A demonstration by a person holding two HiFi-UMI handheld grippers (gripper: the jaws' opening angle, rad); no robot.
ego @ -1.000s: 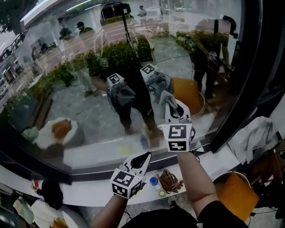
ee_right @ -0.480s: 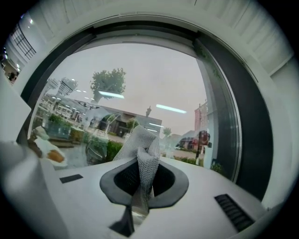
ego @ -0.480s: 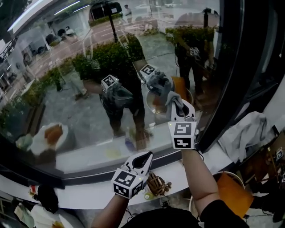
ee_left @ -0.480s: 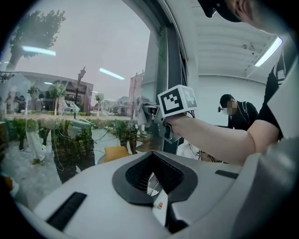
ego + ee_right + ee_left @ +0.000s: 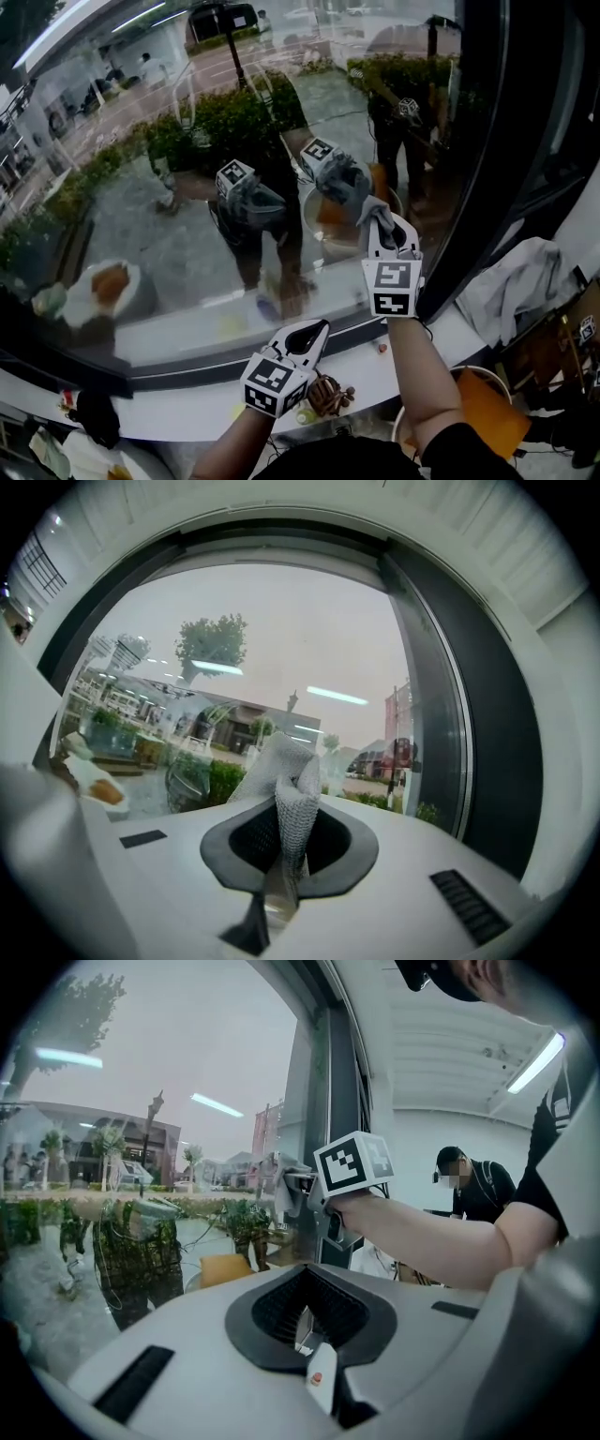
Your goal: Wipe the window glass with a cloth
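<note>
Up high, the cloth [image 5: 368,210] is clamped between the closed jaws of the right gripper [image 5: 380,225] and held against the glass [image 5: 169,187], where its reflection is met. Lower, above the ledge [image 5: 159,412], the left gripper [image 5: 312,333] is seen shut, with nothing between its jaws.

Large curved window glass [image 5: 169,187] ahead, white sill tabletop [image 5: 187,408] below it. Right tool [image 5: 380,220] high at right, grey mesh cloth [image 5: 368,208] clamped in its jaws, against the glass. Left tool [image 5: 312,330] lower, to its left, over the sill. Dark window frame [image 5: 469,187] right of the right tool, crumpled white fabric [image 5: 525,281] beyond it.
</note>
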